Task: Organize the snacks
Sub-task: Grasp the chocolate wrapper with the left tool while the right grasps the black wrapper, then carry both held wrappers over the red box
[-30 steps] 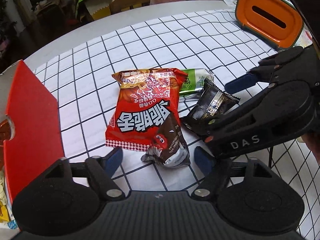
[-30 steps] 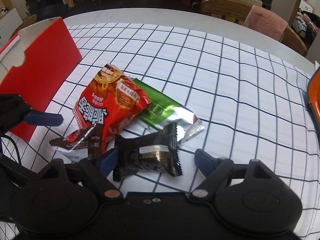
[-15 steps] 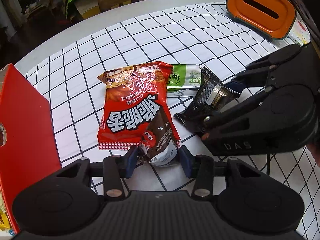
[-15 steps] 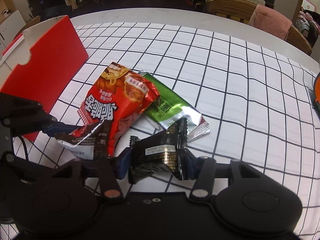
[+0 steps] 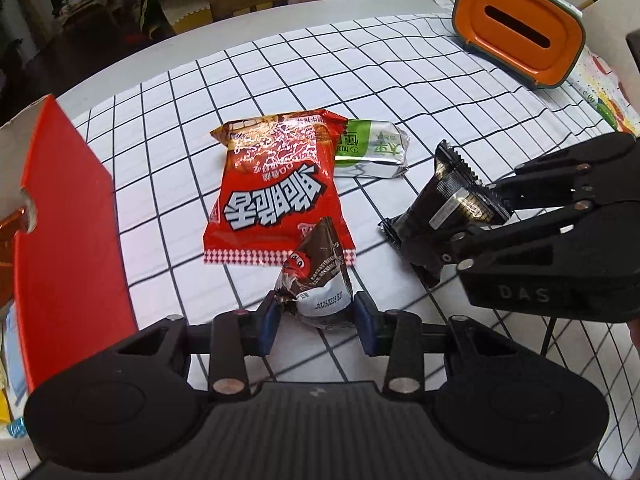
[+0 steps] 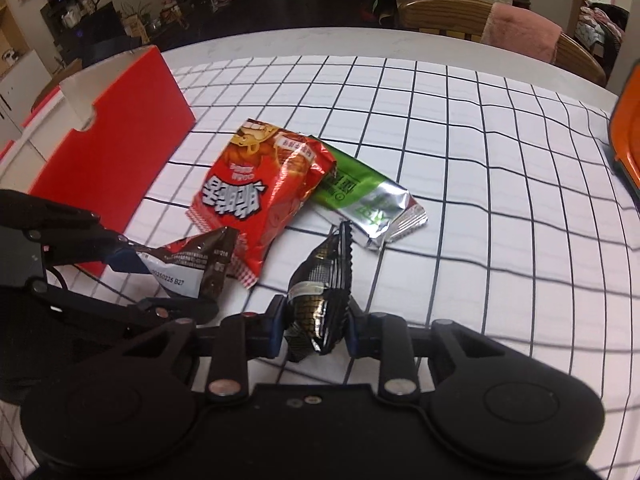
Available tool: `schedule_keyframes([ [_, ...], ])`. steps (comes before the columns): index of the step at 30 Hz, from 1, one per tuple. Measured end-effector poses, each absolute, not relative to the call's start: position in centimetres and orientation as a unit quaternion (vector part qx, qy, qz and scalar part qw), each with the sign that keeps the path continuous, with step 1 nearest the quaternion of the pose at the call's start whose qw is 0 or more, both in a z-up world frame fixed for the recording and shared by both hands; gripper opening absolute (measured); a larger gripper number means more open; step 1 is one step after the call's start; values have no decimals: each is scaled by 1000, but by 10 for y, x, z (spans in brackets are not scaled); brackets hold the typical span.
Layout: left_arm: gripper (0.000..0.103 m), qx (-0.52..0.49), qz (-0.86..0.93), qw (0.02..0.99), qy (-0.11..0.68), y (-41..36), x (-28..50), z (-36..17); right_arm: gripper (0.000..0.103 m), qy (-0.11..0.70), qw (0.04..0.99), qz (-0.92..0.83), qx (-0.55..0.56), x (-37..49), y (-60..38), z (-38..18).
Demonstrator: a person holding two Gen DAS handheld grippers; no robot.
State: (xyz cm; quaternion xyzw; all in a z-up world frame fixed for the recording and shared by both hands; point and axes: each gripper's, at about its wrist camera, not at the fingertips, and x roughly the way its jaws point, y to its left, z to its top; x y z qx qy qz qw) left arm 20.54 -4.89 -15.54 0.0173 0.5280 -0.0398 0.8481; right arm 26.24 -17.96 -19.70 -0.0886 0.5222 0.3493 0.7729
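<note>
Here, both grippers are clenched on a snack, one each. The left gripper (image 5: pixel 316 322) has its blue pads pressed on the two sides of a small brown chocolate packet (image 5: pixel 314 280) with a red cartoon figure and a white date label; its jaws have just been closing, and the packet is squeezed between them. The upper tip of this packet leans over the lower edge of the red snack bag (image 5: pixel 276 196), which lies flat on the white tablecloth with a black grid (image 5: pixel 280 80).

The right gripper (image 6: pixel 316 326) is shut on a black packet with a gold pattern (image 6: pixel 320 288). This packet is pinched into a narrow, upright shape, and its serrated end points up and away from the camera. In the left wrist view the same black packet (image 5: pixel 444 204) shows at the right, held in the black fingers of the right gripper (image 5: pixel 476 216).

A green and silver packet (image 5: pixel 372 148) lies partly under the right edge of the red bag, flat on the cloth. A red cardboard box (image 5: pixel 68 220) with an open top stands at the left of the snacks, just beside the left gripper. An orange container with a slot (image 5: pixel 520 28) stands far at the right on the table. Wooden chairs (image 6: pixel 448 16) with clothes over them are behind the table.
</note>
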Motion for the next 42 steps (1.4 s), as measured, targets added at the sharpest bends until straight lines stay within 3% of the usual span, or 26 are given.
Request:
schedule_keyframes([
  [19,39,-2,-30,868,495,-26,142,-89,27,480,787,378,-80,199,-178,-117],
  [42,39,-23,39,890,454,91,106,-24,27,422,793,425,-114,170,-67,-54],
])
